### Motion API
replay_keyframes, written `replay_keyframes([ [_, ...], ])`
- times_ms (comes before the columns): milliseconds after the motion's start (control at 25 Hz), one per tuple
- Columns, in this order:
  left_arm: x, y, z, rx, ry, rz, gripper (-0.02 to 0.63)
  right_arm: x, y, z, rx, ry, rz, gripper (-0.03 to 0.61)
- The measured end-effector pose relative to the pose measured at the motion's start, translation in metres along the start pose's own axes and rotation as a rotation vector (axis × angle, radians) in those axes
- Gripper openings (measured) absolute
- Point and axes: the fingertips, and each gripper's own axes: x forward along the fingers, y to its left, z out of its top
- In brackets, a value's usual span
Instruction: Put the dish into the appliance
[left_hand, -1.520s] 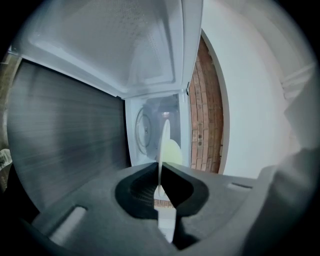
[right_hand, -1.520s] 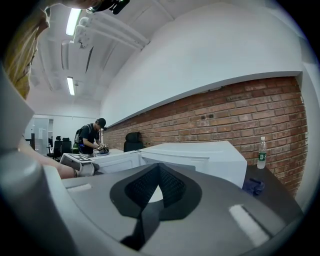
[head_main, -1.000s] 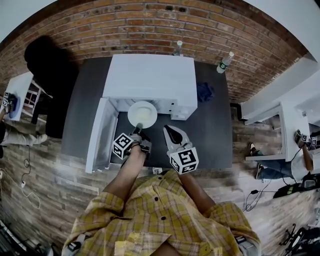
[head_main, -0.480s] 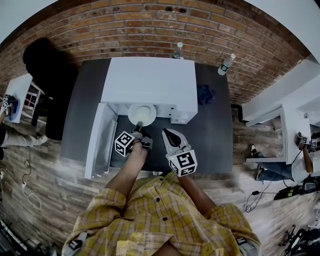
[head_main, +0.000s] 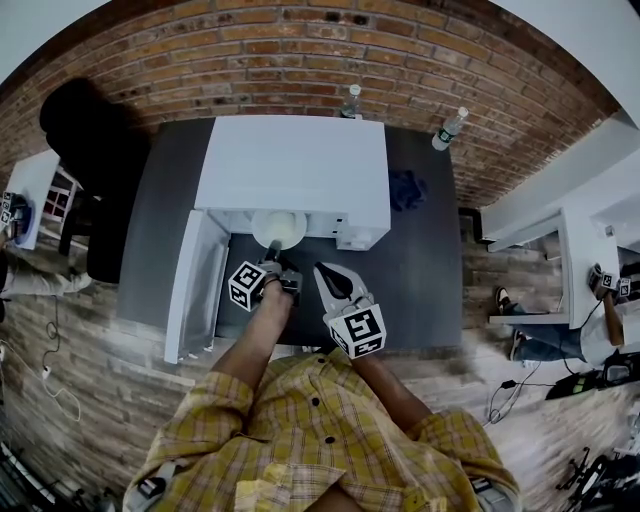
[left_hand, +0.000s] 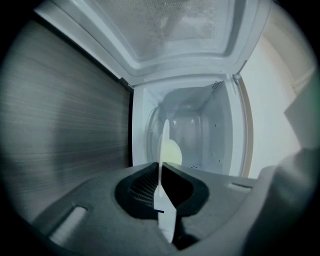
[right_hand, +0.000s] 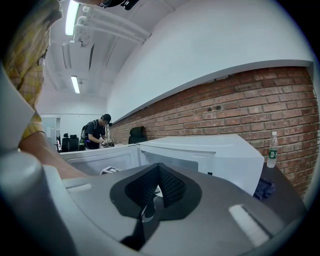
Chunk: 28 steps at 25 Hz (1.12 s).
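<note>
Dish deeper inside microwave, clamped by left tongs.

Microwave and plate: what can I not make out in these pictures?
1. Inside of the microwave: hidden by its own top in the head view; partly covered by the left gripper in the left gripper view.
2. The plate: far part under that top in the head view; edge-on in the left gripper view, so its face is unseen.
3. Buttons on the front panel: too small in every view.
</note>
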Motion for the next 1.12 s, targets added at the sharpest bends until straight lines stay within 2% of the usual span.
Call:
replay_keyframes([
  [560, 0.021, 0.017, 0.009, 0.004, -0.004, 0.035, 0.012, -0.007, -0.017, -0.007, 0.047, 0.017, -0.030, 0.005],
  [1120, 0.040, 0.018, 0.015, 0.004, -0.006, 0.043, 0.012, 0.003, -0.019, -0.011, 0.044, 0.034, -0.019, 0.005],
])
